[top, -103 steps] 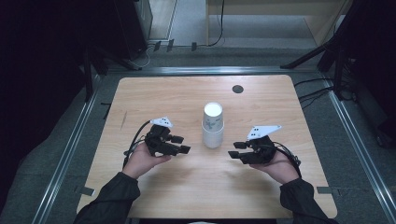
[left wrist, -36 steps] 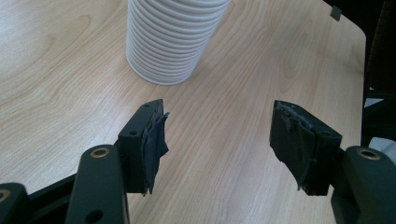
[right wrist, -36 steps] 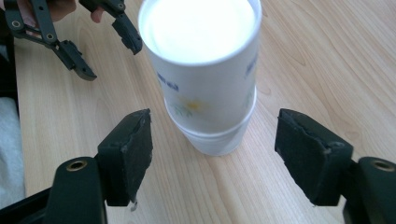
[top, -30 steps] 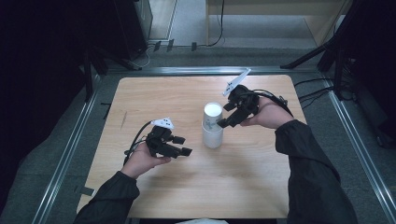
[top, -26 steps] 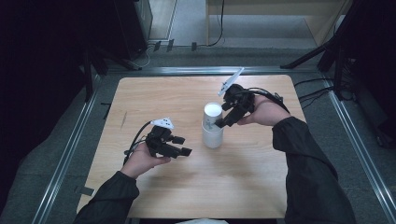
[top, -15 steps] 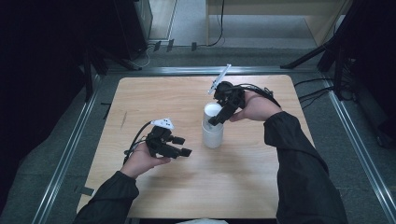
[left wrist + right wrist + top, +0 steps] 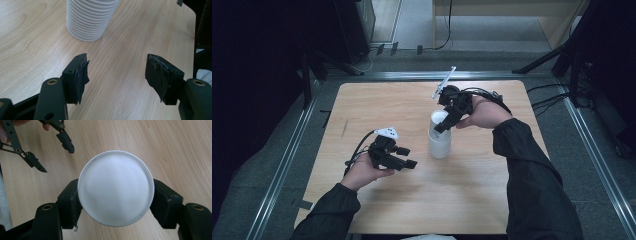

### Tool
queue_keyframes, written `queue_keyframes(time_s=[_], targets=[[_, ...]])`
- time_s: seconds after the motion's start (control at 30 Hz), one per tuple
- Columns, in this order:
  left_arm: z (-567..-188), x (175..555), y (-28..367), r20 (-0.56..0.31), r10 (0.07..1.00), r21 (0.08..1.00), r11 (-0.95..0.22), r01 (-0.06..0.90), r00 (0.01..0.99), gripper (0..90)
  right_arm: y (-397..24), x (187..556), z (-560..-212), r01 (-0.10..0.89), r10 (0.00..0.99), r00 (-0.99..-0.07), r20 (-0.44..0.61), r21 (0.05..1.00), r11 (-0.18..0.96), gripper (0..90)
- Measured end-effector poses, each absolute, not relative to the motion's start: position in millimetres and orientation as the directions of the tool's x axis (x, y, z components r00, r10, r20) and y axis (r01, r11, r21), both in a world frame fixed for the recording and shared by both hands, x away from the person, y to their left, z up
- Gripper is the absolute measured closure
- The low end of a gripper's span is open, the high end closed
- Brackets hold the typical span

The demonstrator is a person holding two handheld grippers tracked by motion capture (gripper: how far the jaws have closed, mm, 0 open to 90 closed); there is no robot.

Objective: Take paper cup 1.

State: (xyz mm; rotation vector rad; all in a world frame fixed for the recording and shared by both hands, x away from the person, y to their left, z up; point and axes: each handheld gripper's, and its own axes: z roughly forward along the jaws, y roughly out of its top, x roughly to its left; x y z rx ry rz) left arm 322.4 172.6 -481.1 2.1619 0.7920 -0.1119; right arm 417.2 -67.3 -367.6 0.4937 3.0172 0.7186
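Observation:
A stack of white ribbed paper cups (image 7: pixel 439 142) stands upside down at the middle of the wooden table (image 7: pixel 492 200). My right gripper (image 7: pixel 442 124) reaches down over it from the far right. In the right gripper view the jaws have just been closing, and the pads now sit against both sides of the top cup (image 7: pixel 115 187), with my right gripper (image 7: pixel 116 193) straddling it. My left gripper (image 7: pixel 408 157) rests low on the table, left of the stack, and points at it. Its jaws (image 7: pixel 120 75) stand apart over bare wood, with the stack's base (image 7: pixel 87 20) ahead.
The left gripper (image 7: pixel 55 158) is seen beyond the cup in the right gripper view. A metal rail (image 7: pixel 277 165) frames the table, and cables (image 7: pixel 547 95) lie off its far right corner. Bare wood lies in front of the stack.
The right hand has lifted from the table right of the stack, moved left over its top, and its jaws have closed onto the top cup. The left hand has stayed still.

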Motion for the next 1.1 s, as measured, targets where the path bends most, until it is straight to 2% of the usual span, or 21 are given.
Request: queue_keyframes(time_s=[0.73, 1.1], targets=[[-480.5, 322.5, 173.9, -0.338, 0.5, 0.673, -0.464, 0.576, 0.797, 34.4, -64.7, 417.1, -346.5, 0.307, 0.313, -0.948, 0.058, 0.423, 0.852, 35.0], [-480.0, 323.1, 174.2, -0.352, 0.489, 0.671, -0.463, 0.58, 0.798, 32.8, -67.7, 412.0, -309.2, 0.311, 0.325, -0.945, 0.04, 0.427, 0.849, 35.3]])
